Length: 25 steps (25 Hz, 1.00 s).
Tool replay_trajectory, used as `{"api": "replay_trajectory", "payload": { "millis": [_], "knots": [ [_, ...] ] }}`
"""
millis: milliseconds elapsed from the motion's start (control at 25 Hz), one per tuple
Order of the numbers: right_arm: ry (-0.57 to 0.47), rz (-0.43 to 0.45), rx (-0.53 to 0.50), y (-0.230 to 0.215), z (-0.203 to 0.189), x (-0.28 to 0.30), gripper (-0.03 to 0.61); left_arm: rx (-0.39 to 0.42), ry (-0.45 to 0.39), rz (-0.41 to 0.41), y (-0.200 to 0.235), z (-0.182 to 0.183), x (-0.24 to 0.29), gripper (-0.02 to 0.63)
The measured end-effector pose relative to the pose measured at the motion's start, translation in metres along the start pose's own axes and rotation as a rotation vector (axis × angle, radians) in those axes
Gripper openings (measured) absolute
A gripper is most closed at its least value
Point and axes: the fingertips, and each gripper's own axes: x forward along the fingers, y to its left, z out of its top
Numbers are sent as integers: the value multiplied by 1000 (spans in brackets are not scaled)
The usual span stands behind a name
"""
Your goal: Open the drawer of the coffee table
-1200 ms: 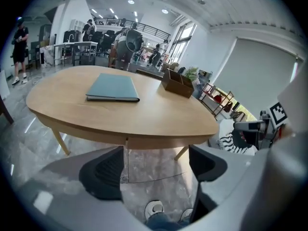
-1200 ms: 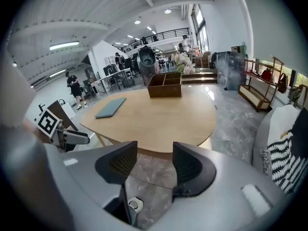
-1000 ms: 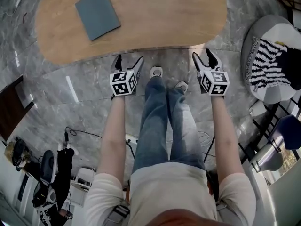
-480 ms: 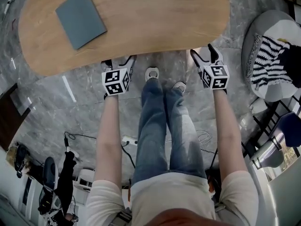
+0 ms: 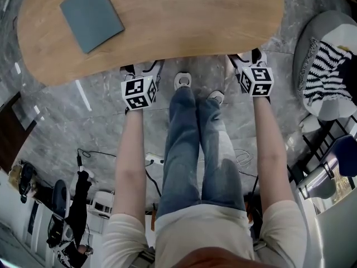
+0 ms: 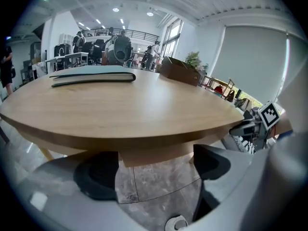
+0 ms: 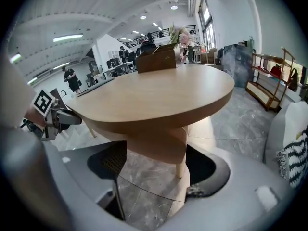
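The oval wooden coffee table [image 5: 184,21] fills the top of the head view, with a grey-blue notebook [image 5: 92,13] lying on it. Under its top hangs a wooden drawer box [image 6: 156,155], also seen in the right gripper view [image 7: 154,146]. My left gripper [image 5: 142,70] sits at the table's near edge; its jaws have just been opening and stand open, the drawer front ahead in line with the gap [image 6: 154,170], nothing touched. My right gripper [image 5: 245,59] is at the edge further right; its jaws have just been opening too, and are open [image 7: 159,170] and empty.
The person's legs and white shoes [image 5: 183,82] stand between the two grippers. A grey seat with a striped cloth [image 5: 326,66] is at the right. Cables and a power strip [image 5: 152,162] lie on the marble floor behind. A brown box with flowers [image 7: 155,57] stands on the table.
Both grippers have sunk and moved in to the table's near edge, fingertips now partly under its rim. The right jaws have spread wider. The table fills more of the head view.
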Motion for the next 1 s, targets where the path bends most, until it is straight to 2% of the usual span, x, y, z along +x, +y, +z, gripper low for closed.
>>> {"api": "replay_trajectory", "payload": {
  "millis": [200,320,680,1000],
  "knots": [
    [7,-2,-1,-2,-1,1,339,-23,1,-1,-1,0,1,490],
    [1,-12,4,-2,-1,1,343,-53,-6,-1,0,2,1,490],
    [18,-16,-29,-2,-4,0,324,-5,28,-7,1,-2,0,488],
    [37,-25,-24,-1,-12,-5,302,-23,36,-5,-1,-7,-8,485]
  ]
}}
